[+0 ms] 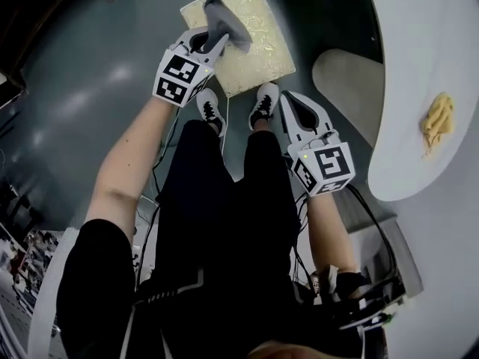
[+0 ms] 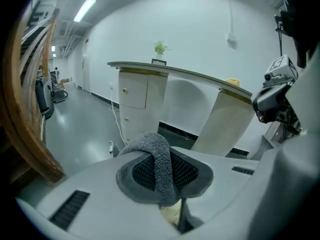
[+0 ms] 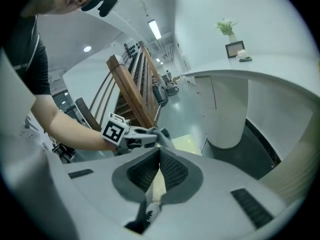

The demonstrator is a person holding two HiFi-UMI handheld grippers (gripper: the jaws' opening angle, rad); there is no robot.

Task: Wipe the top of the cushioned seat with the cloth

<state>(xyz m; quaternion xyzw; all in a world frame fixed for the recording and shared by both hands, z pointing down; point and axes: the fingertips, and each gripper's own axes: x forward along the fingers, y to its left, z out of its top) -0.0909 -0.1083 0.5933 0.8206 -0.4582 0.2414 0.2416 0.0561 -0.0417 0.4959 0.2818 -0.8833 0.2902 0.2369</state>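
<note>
Left hand-held gripper (image 1: 215, 42): clamped on cloth (image 1: 227, 22) over cushioned seat (image 1: 266, 47)
Right hand-held gripper (image 1: 292, 105): jaws together, empty
Surroundings: shoes (image 1: 263, 102) beside seat, counter (image 1: 419, 66) right

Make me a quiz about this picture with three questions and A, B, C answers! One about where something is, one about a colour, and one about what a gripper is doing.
1. Where is the grey cloth?
A. On the floor
B. In the left gripper, over the seat
C. On the counter

2. What colour is the seat's top?
A. Red
B. Pale yellow
C. Blue

3. What is the right gripper doing?
A. It is shut and holds nothing
B. It holds the cloth
C. It is wide open

Answers:
1. B, because the head view shows the cloth pinched in the left gripper above the seat.
2. B, because the cushion looks pale yellow under the cloth.
3. A, because the right gripper view shows its jaws together with nothing between them.
</note>
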